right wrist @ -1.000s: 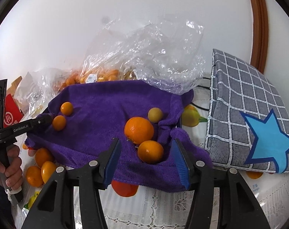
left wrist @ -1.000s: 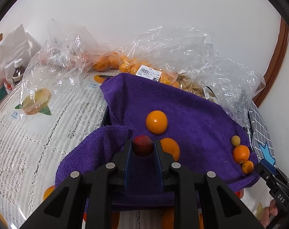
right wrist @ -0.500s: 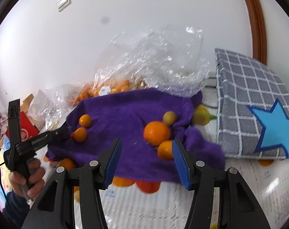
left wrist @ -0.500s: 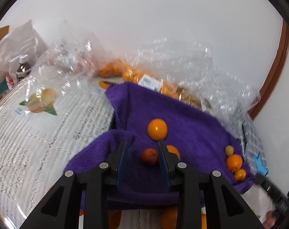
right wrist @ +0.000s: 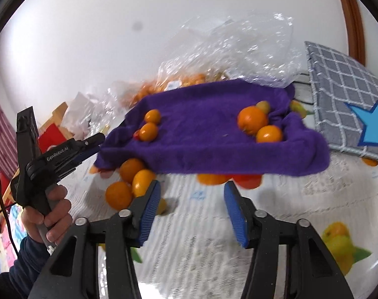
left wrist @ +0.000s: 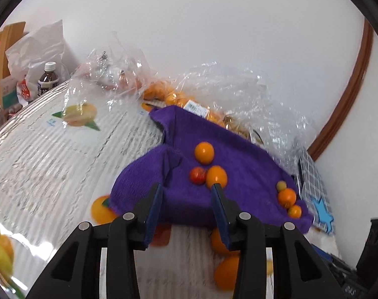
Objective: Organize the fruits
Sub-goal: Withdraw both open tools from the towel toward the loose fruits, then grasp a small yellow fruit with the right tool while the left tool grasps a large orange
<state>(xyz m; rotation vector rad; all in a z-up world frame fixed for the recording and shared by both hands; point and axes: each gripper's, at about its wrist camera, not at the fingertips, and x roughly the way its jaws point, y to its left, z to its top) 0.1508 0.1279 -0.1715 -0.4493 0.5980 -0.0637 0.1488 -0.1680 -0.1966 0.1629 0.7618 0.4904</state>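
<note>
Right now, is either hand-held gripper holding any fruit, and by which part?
Nothing is held. The left hand-held gripper is open and empty; the small red fruit lies on the purple towel. The right hand-held gripper is open and empty too.

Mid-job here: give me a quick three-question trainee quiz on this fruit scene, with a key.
1. True or false: the left gripper grips the red fruit.
2. The red fruit touches: A) an orange fruit B) the bottle C) the checked cushion
3. Fill in: the fruits rest on a ___ towel.

Key: 1 false, its fingers stand open, nothing between them; 2 A; 3 purple.
</note>
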